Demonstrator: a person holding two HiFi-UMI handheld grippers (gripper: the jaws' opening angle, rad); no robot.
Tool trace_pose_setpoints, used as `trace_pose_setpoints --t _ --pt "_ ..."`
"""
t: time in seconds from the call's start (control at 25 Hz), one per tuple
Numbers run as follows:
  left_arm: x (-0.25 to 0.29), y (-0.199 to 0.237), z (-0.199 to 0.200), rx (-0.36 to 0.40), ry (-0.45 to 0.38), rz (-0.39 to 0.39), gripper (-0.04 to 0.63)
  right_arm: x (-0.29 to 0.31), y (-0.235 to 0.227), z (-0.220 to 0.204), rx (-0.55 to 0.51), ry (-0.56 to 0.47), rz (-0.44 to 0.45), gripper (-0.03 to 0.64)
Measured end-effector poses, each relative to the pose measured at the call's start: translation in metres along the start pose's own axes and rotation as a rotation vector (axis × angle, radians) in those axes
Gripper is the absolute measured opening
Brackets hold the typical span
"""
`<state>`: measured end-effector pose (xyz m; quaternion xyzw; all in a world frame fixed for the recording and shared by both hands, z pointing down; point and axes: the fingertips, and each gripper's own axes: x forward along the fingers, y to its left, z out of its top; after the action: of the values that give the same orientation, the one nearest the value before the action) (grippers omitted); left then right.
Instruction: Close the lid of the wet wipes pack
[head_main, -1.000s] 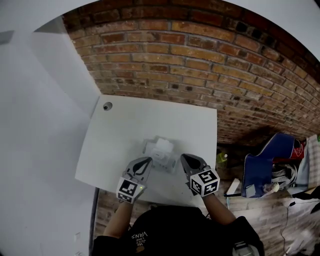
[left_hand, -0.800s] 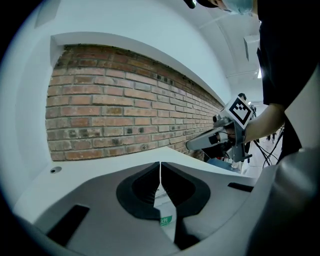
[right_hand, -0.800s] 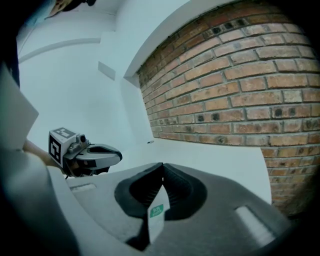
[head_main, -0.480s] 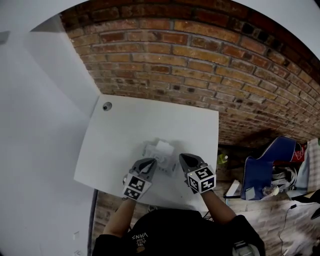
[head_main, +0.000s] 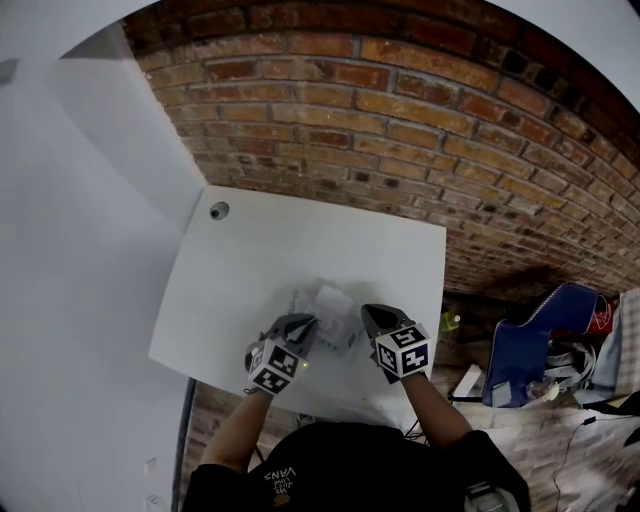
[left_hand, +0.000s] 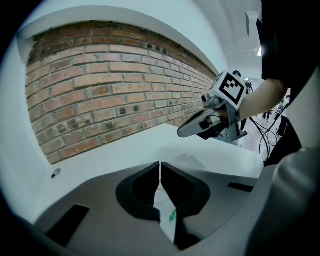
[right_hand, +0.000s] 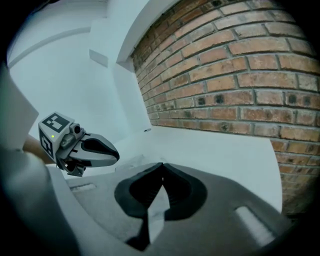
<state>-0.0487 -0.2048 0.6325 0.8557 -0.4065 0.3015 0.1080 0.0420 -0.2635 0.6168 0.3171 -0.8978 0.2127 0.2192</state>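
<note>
In the head view, the left gripper (head_main: 303, 323) and right gripper (head_main: 370, 314) flank the wet wipes pack (head_main: 328, 318), which lies near the front edge of the white table (head_main: 250, 260). The pack's lid is too small to read there. Only the gripper views show both pairs of jaws clenched on nothing. The left view also glimpses green print below its tips. A brick wall (head_main: 400, 130) stands beyond.

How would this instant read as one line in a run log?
wet wipes pack: on table, lid looks raised | left gripper: shut, at its left | right gripper: shut, at its right
</note>
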Motion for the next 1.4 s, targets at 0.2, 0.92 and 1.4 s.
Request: trace_pose_setpoints --t 0.2,0.92,1.4 --pt "0.010 0.000 -0.003 0.052 0.063 -0.021 0.006 0.019 -0.018 -0.003 0.021 0.048 -0.017 0.000" --pt "0.030 -0.006 -0.024 0.087 0.186 -0.085 0.006 0.061 -0.030 -0.034 0.093 0.176 0.042 0.000" --pt "0.032 -0.006 -0.029 0.061 0.191 -0.087 0.006 0.062 -0.024 -0.021 0.238 0.104 0.132 0.002"
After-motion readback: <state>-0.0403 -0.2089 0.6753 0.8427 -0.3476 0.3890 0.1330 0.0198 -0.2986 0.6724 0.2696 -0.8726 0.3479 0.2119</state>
